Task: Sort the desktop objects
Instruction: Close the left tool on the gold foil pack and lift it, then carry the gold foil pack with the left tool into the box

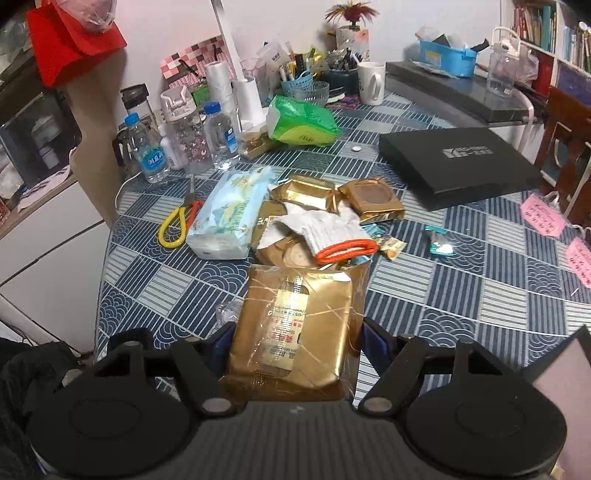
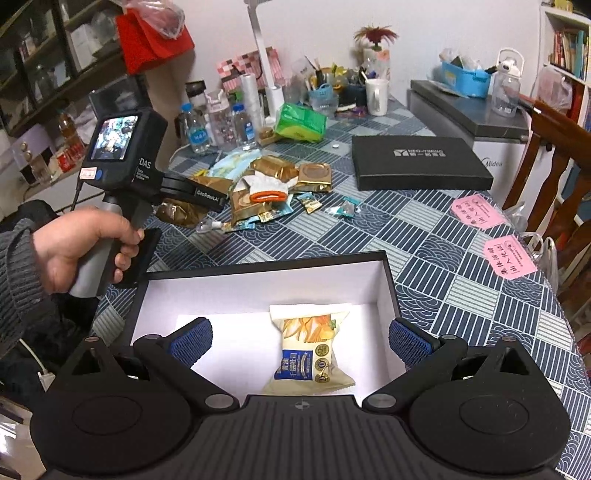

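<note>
Plenty of open tablecloth (image 2: 436, 258) between the open box (image 2: 388, 280) and the black lid (image 2: 421, 162), so that lane's free. The middle is jammed though: gold packets (image 1: 306, 192), a white glove (image 1: 325, 229) and a tissue pack (image 1: 229, 214) all piled together. Back edge is walled off by bottles (image 1: 147, 147) and a mug (image 1: 371, 83).

Room, domestic. White wall (image 2: 424, 33) behind a table with blue-grey patterned cloth (image 1: 461, 280). Bookshelf (image 1: 554, 29) with books at the far right corner. Dark wooden chair (image 2: 554, 155) off the table's right edge. Glass-fronted cabinet (image 2: 33, 66) to the left. White lamp stem (image 2: 260, 40) rising at the table's far edge. Dim indoor light.
</note>
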